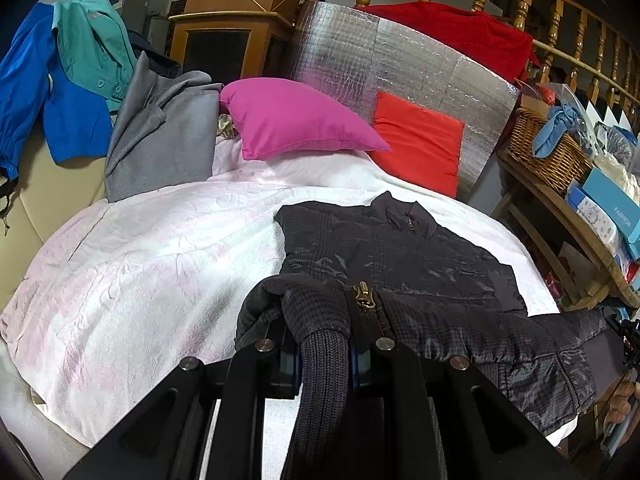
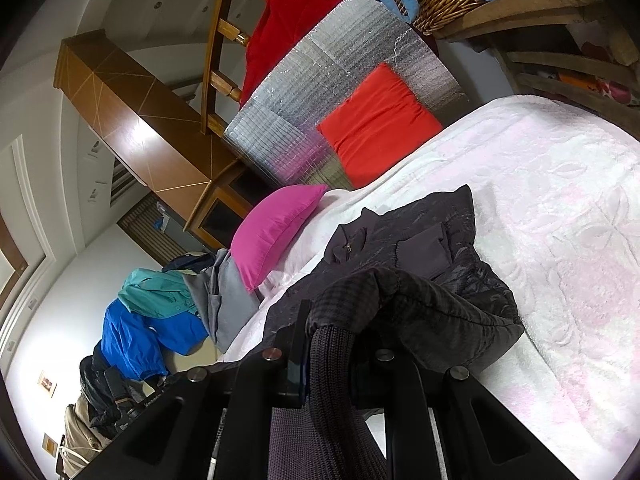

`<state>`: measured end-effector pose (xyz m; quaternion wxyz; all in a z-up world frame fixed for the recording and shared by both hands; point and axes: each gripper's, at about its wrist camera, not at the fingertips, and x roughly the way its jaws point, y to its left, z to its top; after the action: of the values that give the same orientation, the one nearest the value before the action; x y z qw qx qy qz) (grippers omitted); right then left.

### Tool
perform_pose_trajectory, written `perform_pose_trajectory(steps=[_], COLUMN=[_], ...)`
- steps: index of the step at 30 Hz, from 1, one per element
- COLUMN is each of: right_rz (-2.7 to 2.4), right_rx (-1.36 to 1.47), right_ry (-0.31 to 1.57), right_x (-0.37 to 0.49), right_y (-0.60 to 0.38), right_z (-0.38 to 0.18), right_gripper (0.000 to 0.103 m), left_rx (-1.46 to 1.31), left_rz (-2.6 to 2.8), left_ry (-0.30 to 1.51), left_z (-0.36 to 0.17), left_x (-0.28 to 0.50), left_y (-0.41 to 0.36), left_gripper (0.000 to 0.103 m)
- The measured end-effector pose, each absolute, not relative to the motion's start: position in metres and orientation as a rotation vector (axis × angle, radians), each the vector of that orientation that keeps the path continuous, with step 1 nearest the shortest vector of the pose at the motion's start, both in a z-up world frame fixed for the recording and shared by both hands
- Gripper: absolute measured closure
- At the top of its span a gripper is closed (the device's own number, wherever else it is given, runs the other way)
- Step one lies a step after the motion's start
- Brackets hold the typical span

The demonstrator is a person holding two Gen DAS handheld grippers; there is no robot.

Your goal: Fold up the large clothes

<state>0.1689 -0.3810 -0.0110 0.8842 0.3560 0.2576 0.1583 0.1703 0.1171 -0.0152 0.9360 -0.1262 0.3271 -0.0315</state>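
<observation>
A dark quilted jacket (image 1: 400, 256) lies collar-away on the white and pink bedspread (image 1: 140, 264), its bottom hem lifted toward me. My left gripper (image 1: 322, 356) is shut on the ribbed knit hem beside the brass zipper pull (image 1: 362, 294). In the right wrist view the same jacket (image 2: 452, 264) lies bunched on the bedspread (image 2: 560, 220), and my right gripper (image 2: 330, 360) is shut on its ribbed hem at the other corner. The hem hangs down between both pairs of fingers.
A pink pillow (image 1: 296, 118) and an orange cushion (image 1: 420, 140) lean against a silver foil panel (image 1: 380, 64). Grey (image 1: 160, 140), blue and teal clothes (image 1: 84, 44) pile at the left. A wicker basket (image 1: 548, 152) and boxes crowd the wooden shelf at right. A hand (image 1: 620, 400) shows at the right edge.
</observation>
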Motion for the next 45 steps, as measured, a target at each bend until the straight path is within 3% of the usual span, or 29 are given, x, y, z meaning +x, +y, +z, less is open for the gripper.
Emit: perform_pose_trajectory(steps=[22, 45], right_rz=[0.314, 0.266], right_rx=[0.715, 0.688], right_ry=[0.505, 0.491], right_x=[0.196, 0.309], right_y=[-0.384, -0.39], right_z=[0.008, 0.034], right_gripper=[0.089, 0.089], left_rx=[-0.216, -0.182], left_rz=[-0.079, -0.085], left_ry=[0.629, 0.602], left_z=[0.011, 0.031], left_x=[0.204, 0.306], left_y=[0.109, 0.095], left_gripper=[0.085, 0.085])
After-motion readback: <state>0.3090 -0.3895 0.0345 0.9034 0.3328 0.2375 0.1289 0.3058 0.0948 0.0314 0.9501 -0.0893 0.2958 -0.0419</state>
